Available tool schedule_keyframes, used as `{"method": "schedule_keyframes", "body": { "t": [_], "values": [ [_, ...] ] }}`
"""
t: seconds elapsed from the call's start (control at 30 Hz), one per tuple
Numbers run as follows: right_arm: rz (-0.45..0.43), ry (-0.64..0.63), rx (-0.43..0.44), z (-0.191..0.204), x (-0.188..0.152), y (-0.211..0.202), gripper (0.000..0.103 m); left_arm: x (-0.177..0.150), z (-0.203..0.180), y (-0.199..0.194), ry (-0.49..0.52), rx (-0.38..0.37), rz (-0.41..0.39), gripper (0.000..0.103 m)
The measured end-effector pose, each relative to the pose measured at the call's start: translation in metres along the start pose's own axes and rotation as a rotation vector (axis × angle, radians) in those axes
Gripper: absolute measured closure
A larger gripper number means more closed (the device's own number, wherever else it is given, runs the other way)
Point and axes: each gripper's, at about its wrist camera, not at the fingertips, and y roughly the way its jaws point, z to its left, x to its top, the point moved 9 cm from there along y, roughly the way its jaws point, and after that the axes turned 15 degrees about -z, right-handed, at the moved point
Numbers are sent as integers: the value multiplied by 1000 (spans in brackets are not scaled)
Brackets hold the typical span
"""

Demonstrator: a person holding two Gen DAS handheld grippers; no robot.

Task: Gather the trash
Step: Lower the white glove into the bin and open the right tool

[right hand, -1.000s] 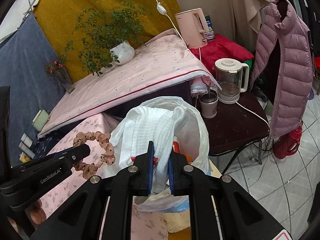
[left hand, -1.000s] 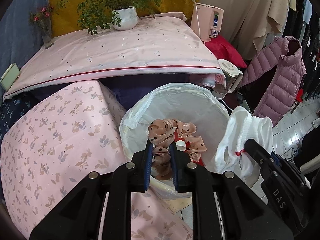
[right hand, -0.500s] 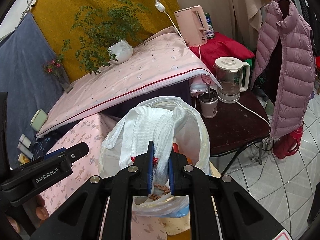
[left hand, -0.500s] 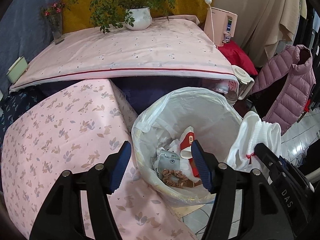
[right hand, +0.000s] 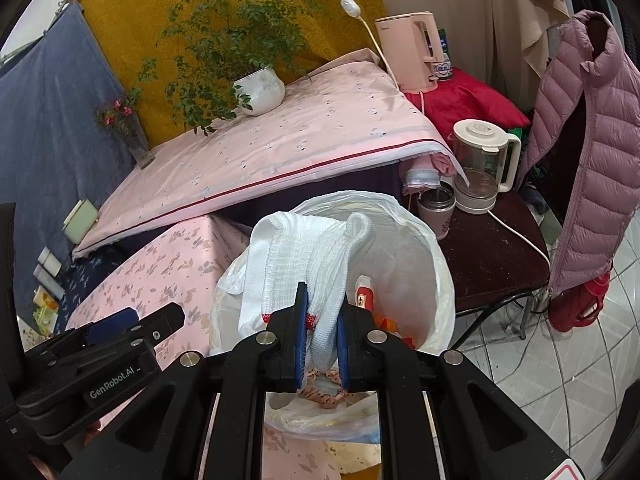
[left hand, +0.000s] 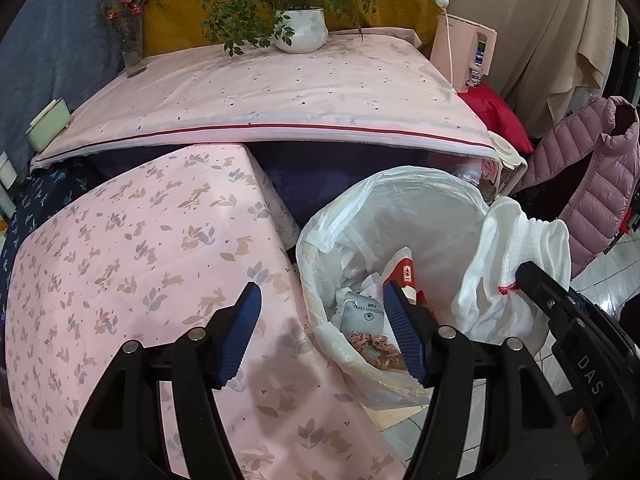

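A trash bin lined with a white plastic bag stands beside the low pink floral table. Inside it lie a pink polka-dot scrunchie, a white packet and a red-and-white carton. My left gripper is open and empty, over the bin's near left rim. My right gripper is shut on a white knitted cloth and holds it above the bin. The cloth also shows in the left wrist view.
A larger pink-covered table with a potted plant stands behind. A dark side table with a glass kettle and a cup is right of the bin. A mauve puffer vest hangs at right over tiled floor.
My left gripper opened and dropped the scrunchie into the bin, then drew back to the left. The right gripper still holds the white cloth in the same place.
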Motion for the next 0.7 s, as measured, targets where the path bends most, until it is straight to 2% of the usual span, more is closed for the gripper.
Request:
{"method": "schedule_keyframes", "body": {
  "t": [0.7],
  "values": [
    [74, -153, -34, 37, -14, 37, 89, -24, 58, 12, -46, 85, 27, 43]
  ]
}}
